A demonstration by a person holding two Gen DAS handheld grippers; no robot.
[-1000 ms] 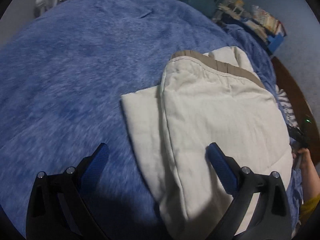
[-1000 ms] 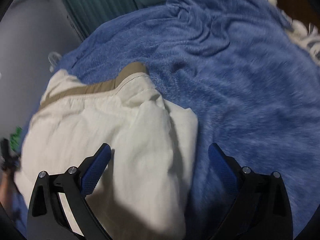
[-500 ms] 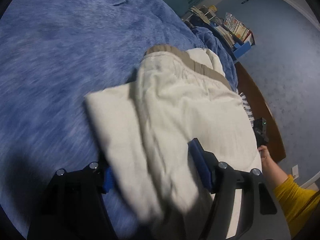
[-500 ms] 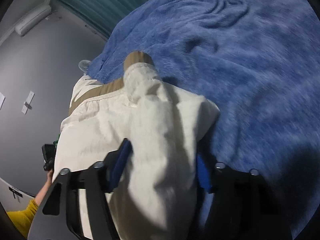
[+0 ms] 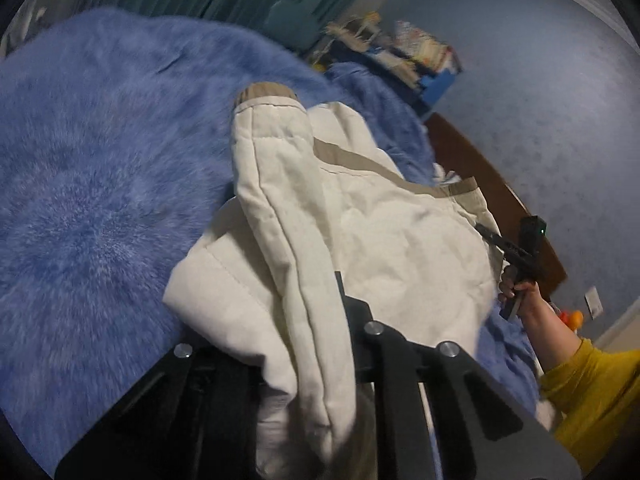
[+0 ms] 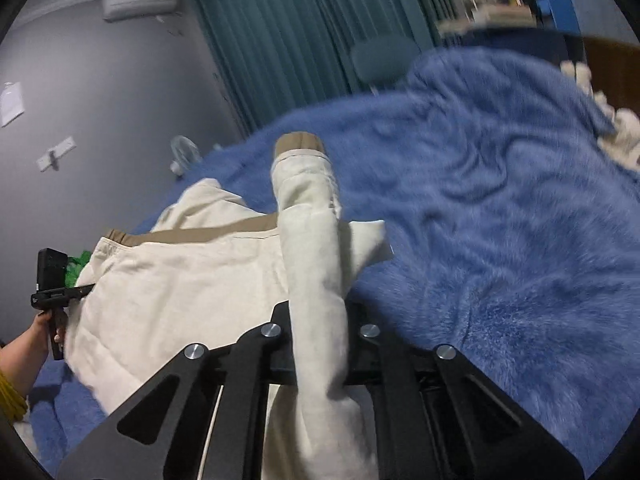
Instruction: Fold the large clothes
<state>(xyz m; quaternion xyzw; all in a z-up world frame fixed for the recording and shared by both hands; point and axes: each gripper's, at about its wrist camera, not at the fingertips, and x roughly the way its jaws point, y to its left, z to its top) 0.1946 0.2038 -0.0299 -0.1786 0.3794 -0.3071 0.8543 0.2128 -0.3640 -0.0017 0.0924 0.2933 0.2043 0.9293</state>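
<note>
A cream garment with tan trim lies partly folded on a blue fuzzy blanket. My left gripper is shut on the garment's near edge and holds it raised off the bed. My right gripper is shut on the other near edge of the same garment, which rises in a ridge between the jaws. The fingertips of both are hidden by cloth. Each gripper shows in the other's view, the right one and the left one, each held in a hand at the garment's side.
The blue blanket covers the bed. Teal curtains hang behind. A cluttered shelf stands at the back. A dark wooden bed frame runs along the right. A white and striped cloth lies at the far edge.
Both grippers went from open above the garment to closed on its near edges, then lifted the cloth off the bed, so the views tilt up toward the room.
</note>
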